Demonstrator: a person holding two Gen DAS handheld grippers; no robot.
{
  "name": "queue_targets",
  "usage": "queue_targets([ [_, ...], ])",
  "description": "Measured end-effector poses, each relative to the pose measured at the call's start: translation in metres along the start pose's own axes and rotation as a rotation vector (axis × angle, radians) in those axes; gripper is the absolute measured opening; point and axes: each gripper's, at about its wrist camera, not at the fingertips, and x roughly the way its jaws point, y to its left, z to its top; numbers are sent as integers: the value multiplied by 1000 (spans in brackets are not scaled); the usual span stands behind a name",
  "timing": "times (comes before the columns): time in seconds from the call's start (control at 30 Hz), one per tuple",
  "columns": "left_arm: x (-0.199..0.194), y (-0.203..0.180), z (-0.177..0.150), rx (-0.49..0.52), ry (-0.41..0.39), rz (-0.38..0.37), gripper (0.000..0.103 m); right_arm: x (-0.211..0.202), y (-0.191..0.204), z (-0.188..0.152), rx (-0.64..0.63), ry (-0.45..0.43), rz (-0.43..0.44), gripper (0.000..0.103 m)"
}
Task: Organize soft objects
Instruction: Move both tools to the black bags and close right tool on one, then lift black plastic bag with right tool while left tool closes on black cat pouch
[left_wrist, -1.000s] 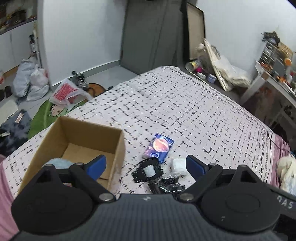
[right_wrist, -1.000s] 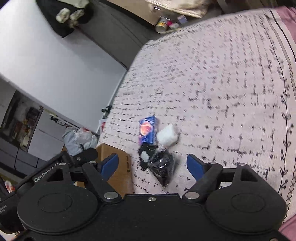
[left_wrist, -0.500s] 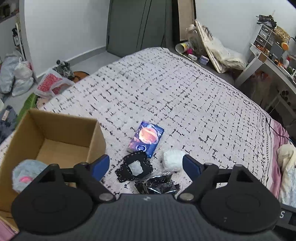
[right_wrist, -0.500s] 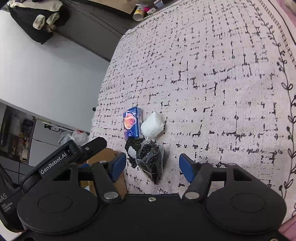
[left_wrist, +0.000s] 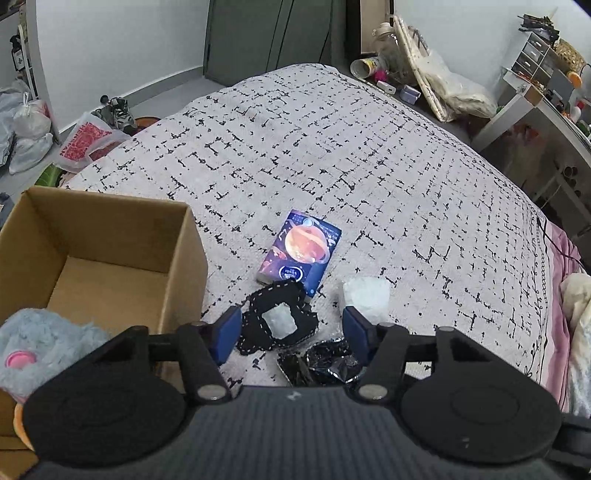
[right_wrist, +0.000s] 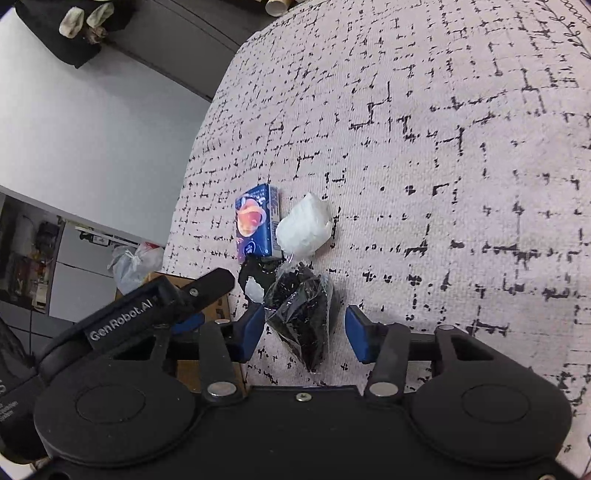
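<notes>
Left wrist view: left gripper (left_wrist: 291, 334) at bottom centre, blue fingers (left_wrist: 226, 332) spread apart, nothing between them; the black felt piece (left_wrist: 277, 319) w/ a pale patch lies just ahead in the gap. Cardboard box (left_wrist: 122, 236) fills the left of frame, open top; a grey plush toy (left_wrist: 40, 347) w/ pink spot sits in its near corner, lower left. Centre frame: blue packet (left_wrist: 301, 249) w/ orange planet print, lying flat on the bedspread (left_wrist: 332, 147), its near edge touching the felt piece. White wad (left_wrist: 365, 295), right of centre, just beside the right finger. Black crinkly bag (left_wrist: 325, 363) at bottom centre, partly hidden by the gripper body.

Right wrist view: right gripper (right_wrist: 304, 332) at bottom centre, fingers (right_wrist: 356, 332) wide apart, straddling the black crinkly bag (right_wrist: 304, 317); whether pads touch it cannot be told. White wad (right_wrist: 304, 227) and blue packet (right_wrist: 255, 225) sit side by side above the bag, mid-frame. Left gripper (right_wrist: 155, 310) enters from lower left, over the box (right_wrist: 221, 314) edge. Bedspread (right_wrist: 443, 147) covers the right half.
</notes>
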Motion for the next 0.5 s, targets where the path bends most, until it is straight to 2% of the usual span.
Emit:
queue_targets([
  [0.1,0,0,0,-6,-6,-4,58,6,0,1,-8,-4,-14,49],
  [0.2,0,1,1,-12,-12,-12,58,15,-1,2,-4,-3,-23,44],
  [0.23,1,1,2,-12,-14,-14,58,18,-1,2,-3,2,-25,39],
  [0.27,1,1,2,-10,-15,-14,58,22,-1,3,-2,9,-25,28],
  [0.33,2,0,2,-9,-17,-14,58,25,-3,3,0,12,-21,17],
  [0.43,3,-3,3,4,-28,-11,58,17,0,3,-26,-38,-50,12],
  [0.5,4,-6,3,3,-33,-43,58,11,-1,5,-18,-73,-64,11],
])
